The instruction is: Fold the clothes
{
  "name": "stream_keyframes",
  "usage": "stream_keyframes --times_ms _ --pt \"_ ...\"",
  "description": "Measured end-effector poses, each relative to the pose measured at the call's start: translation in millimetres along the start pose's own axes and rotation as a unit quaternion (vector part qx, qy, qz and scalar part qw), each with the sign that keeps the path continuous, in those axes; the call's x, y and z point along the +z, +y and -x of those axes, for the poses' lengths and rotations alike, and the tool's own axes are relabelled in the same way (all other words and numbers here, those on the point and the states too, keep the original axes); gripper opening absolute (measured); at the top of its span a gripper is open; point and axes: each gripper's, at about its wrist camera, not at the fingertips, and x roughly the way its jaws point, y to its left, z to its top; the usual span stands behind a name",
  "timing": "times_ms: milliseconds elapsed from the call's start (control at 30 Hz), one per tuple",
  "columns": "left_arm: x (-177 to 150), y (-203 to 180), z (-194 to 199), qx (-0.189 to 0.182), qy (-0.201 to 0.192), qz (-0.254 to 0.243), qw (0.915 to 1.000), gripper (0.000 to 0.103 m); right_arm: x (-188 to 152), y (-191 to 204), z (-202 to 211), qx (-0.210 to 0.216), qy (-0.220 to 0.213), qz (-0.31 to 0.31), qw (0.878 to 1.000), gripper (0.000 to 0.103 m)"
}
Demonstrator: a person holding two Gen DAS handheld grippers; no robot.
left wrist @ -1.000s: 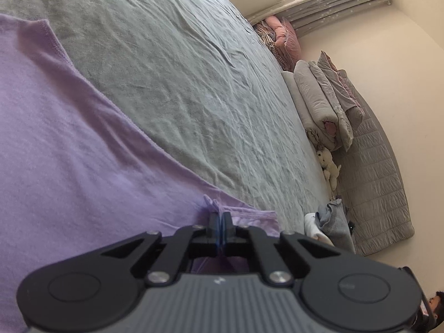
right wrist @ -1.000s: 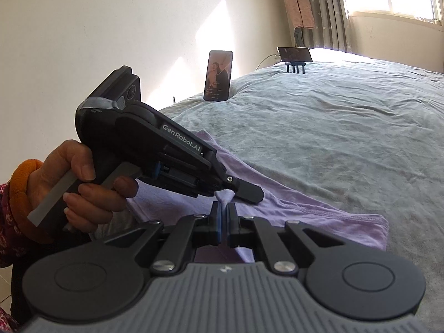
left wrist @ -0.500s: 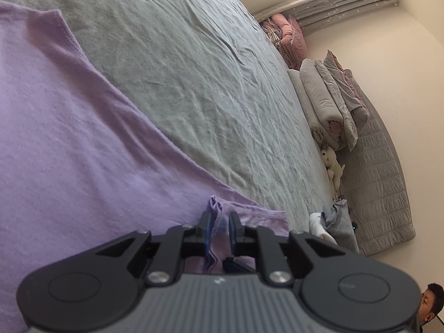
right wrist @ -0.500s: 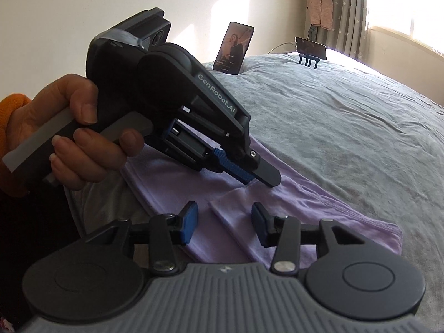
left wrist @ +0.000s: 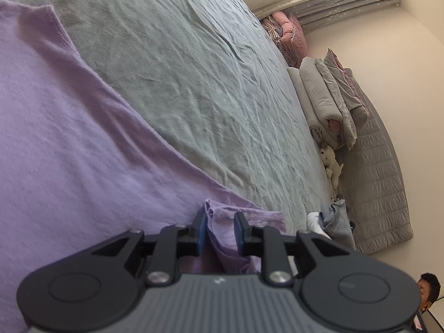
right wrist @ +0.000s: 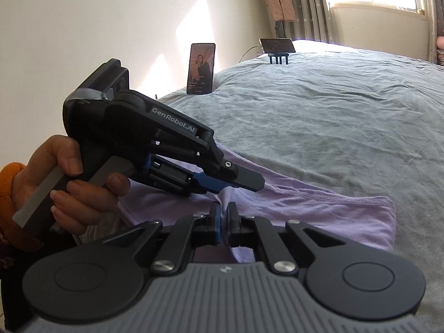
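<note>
Item 1: lilac garment (left wrist: 83, 152), spread flat on the grey bedspread (left wrist: 194, 69) for folding. Left gripper (left wrist: 219, 229): fingers parted, a raised fold of cloth loose between them. Right gripper (right wrist: 224, 216): fingers pressed together, pinching a peak of the same cloth, probably to lift it.

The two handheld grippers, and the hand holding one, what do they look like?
The left gripper is a black pistol-grip unit with white GenRobot.AI lettering, a grey trigger bar, grey tape over its camera block, and blue textured pads. The right gripper has a ribbed grey body, black linkages and silver screws. The bare left hand wears an orange cuff.
</note>
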Motion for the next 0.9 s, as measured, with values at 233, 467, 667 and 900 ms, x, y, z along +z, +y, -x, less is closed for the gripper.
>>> stream_keyframes --times_ms 233,467,667,900 --pt "-5 -8 8 0.032 -0.036 -0.024 0.9985 0.002 0 6 2 0.0 -0.006 -0.008 1.0 0.004" --pt "9 -15 40 0.064 -0.059 -0.073 0.9935 0.002 12 28 -10 0.019 -0.014 0.003 1.0 0.004" --pt "24 0 75 0.092 -0.075 -0.087 0.9891 0.002 24 52 -35 0.051 -0.021 0.0 0.998 0.004" --pt "34 22 107 0.114 -0.089 -0.088 0.9856 0.002 35 79 -63 0.079 -0.017 -0.011 0.997 0.004"
